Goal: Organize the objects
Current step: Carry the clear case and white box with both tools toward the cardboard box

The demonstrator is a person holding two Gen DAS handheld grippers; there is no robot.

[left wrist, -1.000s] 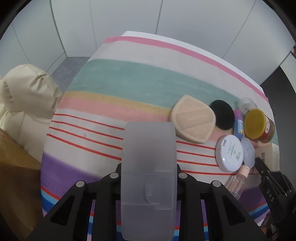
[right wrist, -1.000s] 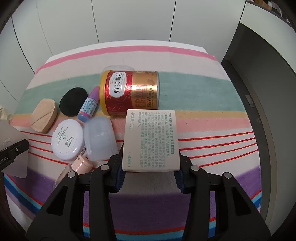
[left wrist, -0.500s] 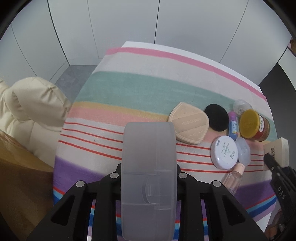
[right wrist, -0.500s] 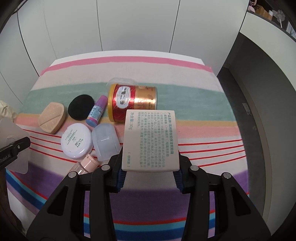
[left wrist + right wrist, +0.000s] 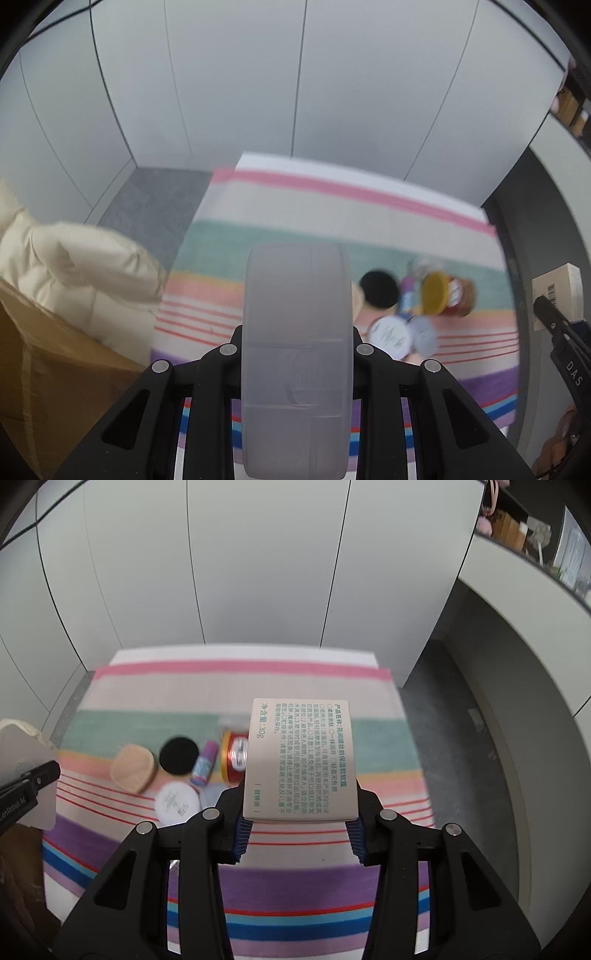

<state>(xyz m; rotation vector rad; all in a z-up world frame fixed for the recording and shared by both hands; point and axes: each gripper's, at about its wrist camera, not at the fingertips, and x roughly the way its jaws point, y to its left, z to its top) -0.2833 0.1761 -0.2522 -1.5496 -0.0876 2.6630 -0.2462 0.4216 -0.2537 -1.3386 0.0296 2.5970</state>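
Observation:
My left gripper [image 5: 295,347] is shut on a frosted translucent plastic case [image 5: 295,332], held edge-on high above the table. My right gripper [image 5: 297,821] is shut on a cream carton with green print [image 5: 301,760], also well above the table. Below on the striped cloth [image 5: 332,878] lie a beige puff [image 5: 132,768], a black round pad [image 5: 178,755], a small purple bottle [image 5: 204,764], a red-and-gold can with a yellow lid [image 5: 448,298], a white round compact [image 5: 176,802] and a pale clear lid [image 5: 423,334]. The right gripper and carton [image 5: 559,291] show at the left view's right edge.
White wall panels [image 5: 258,572] rise behind the table. A cream padded jacket [image 5: 74,266] and a brown cardboard box [image 5: 44,369] stand left of the table. A dark floor gap [image 5: 461,738] and a white counter [image 5: 524,587] lie to the right.
Both grippers have risen well above the table with the case and the carton still held. The objects on the cloth look smaller and farther, and more wall shows.

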